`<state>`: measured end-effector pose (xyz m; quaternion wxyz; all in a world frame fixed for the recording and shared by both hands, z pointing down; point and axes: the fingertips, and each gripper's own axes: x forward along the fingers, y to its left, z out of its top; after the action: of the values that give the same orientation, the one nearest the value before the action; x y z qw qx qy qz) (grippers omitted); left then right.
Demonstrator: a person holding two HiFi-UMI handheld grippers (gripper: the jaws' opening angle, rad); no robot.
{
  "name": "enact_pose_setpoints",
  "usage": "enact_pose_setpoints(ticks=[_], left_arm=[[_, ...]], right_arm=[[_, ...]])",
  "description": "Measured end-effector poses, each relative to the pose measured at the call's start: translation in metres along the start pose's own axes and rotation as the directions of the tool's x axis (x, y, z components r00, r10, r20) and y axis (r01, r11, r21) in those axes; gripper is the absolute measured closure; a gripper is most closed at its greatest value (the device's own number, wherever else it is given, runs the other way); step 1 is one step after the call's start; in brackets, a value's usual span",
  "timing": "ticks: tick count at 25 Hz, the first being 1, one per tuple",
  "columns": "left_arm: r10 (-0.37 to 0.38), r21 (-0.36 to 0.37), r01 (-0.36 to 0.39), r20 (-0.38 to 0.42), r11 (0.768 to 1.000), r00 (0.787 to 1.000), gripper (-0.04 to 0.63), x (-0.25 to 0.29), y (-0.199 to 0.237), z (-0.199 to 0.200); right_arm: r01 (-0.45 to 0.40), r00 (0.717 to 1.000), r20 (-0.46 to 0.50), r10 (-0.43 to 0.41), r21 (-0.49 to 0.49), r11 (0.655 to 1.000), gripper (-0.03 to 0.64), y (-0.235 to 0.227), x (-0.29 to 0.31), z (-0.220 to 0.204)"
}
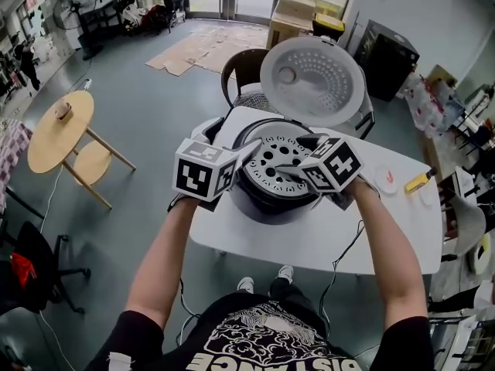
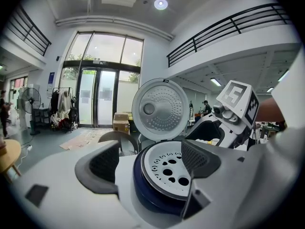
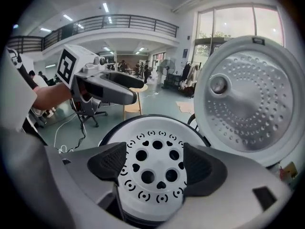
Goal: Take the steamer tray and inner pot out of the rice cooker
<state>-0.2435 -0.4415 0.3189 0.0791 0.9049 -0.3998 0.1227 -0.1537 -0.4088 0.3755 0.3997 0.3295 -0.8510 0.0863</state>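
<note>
The rice cooker (image 1: pixel 259 199) stands on the white table (image 1: pixel 371 234) with its lid (image 1: pixel 312 79) swung up at the back. The white steamer tray (image 1: pixel 272 161), full of holes, sits in its mouth. Only a dark rim (image 2: pixel 142 187) shows around the tray; the inner pot is hidden under it. My left gripper (image 1: pixel 241 154) is open at the cooker's left edge. One pad (image 2: pixel 196 156) is over the tray (image 2: pixel 167 168) and the other (image 2: pixel 102 163) is outside the wall. My right gripper (image 3: pixel 156 163) hangs open just above the tray (image 3: pixel 151 168), touching nothing.
A yellow tool (image 1: pixel 418 182) and a small white dish (image 1: pixel 385 180) lie on the table's right side. A dark chair (image 1: pixel 244 68) stands behind the cooker. A round wooden table (image 1: pixel 58 130) is on the floor to the left, and cardboard boxes (image 1: pixel 298 14) at the back.
</note>
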Motion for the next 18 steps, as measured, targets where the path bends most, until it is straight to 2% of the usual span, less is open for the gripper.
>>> enact_pose_setpoints(ticks=[5, 10, 18], left_arm=[[0.004, 0.005, -0.004, 0.004, 1.000, 1.000, 0.199, 0.008, 0.008, 0.000], [0.016, 0.015, -0.016, -0.001, 1.000, 1.000, 0.199, 0.006, 0.019, -0.006], [0.030, 0.030, -0.030, -0.015, 0.999, 0.999, 0.199, 0.012, 0.022, -0.012]], right_arm=[[-0.060, 0.995, -0.079, 0.059, -0.007, 0.998, 0.230, -0.006, 0.029, -0.002], [-0.113, 0.979, -0.173, 0.109, -0.014, 0.993, 0.230, -0.003, 0.054, -0.003], [-0.185, 0.933, -0.310, 0.180, 0.014, 0.983, 0.235, -0.012, 0.076, -0.023]])
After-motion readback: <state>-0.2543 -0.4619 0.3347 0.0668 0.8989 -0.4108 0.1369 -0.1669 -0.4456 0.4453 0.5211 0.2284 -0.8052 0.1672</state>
